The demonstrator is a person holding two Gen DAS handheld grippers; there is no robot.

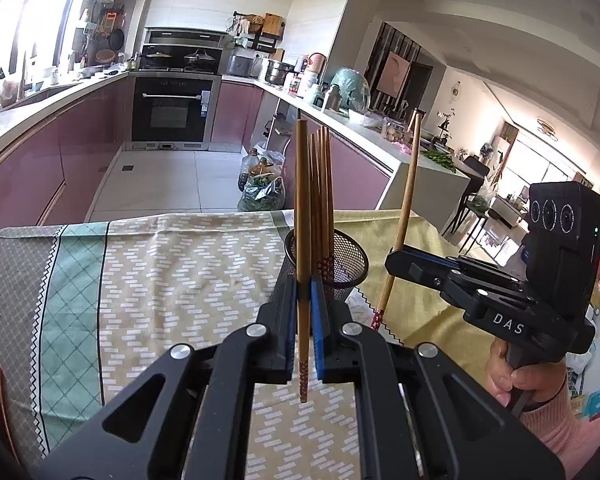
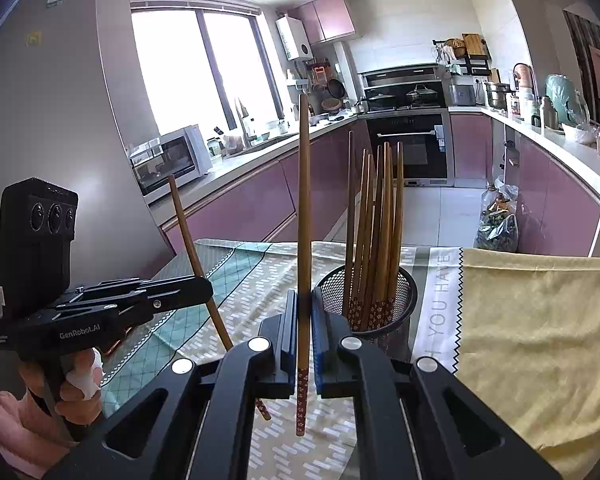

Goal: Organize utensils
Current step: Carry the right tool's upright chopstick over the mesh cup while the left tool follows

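Observation:
A black mesh cup (image 1: 354, 268) (image 2: 408, 308) stands on the cloth-covered table with several brown chopsticks upright in it. My left gripper (image 1: 303, 284) is shut on one brown chopstick (image 1: 302, 200), held upright just in front of the cup. My right gripper (image 2: 304, 296) is shut on another chopstick (image 2: 304, 200), also upright and to the left of the cup in its view. In the left wrist view the right gripper (image 1: 394, 258) is right of the cup with its chopstick (image 1: 406, 208) leaning. In the right wrist view the left gripper (image 2: 206, 290) is at the left with its chopstick (image 2: 186, 224).
A patterned tablecloth (image 1: 160, 280) and a yellow cloth (image 2: 540, 340) cover the table. Its far edge runs just behind the cup. Beyond it are a tiled floor, purple cabinets, an oven (image 1: 172, 108) and bags on the floor (image 1: 262, 188). A person's hand holds each gripper.

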